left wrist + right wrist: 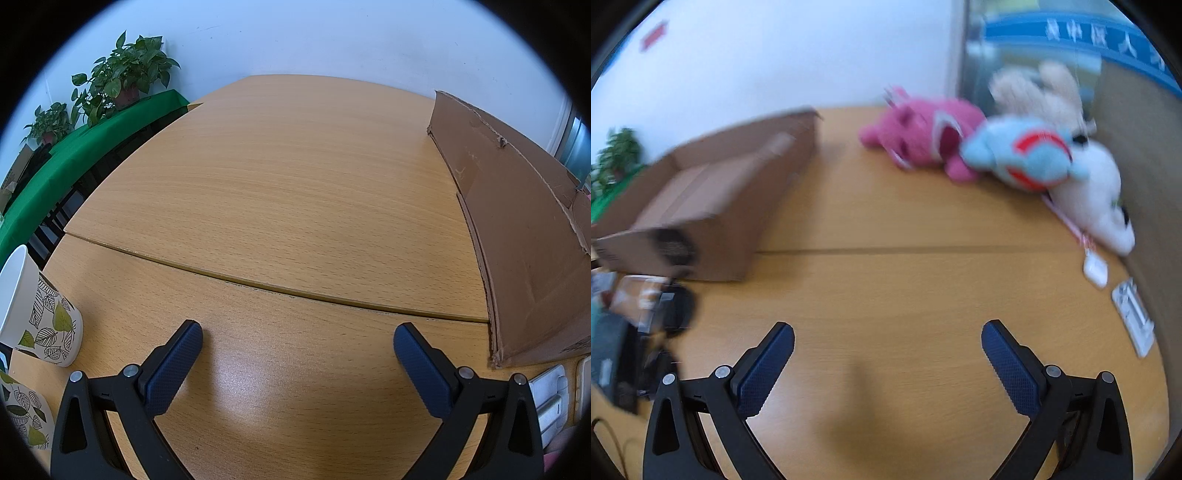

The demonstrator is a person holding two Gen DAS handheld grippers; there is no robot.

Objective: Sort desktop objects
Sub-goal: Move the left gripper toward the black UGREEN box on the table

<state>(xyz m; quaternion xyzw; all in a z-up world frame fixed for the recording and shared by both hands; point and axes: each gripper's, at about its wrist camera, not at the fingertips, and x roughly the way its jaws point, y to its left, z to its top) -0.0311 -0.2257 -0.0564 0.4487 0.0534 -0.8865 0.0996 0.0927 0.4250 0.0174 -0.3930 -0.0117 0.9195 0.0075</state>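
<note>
My left gripper (297, 334) is open and empty above the bare wooden desk (277, 184). A leaf-patterned cup (40, 317) stands at its left, with a second one (26, 417) nearer. An open cardboard box (517, 236) lies to its right. My right gripper (886, 332) is open and empty over the desk (905, 288); this view is blurred. The box (713, 199) is to its left. A pink plush toy (923, 136), a blue one (1019, 155), a white one (1093, 199) and a beige one (1038, 92) are piled at the far right.
A white case (1095, 267) and a flat white item (1134, 317) lie at the right desk edge. Dark blurred items (646, 321) sit at the left by the box. White objects (550, 398) lie right of the left gripper. Potted plants (122, 81) stand on a green table beyond.
</note>
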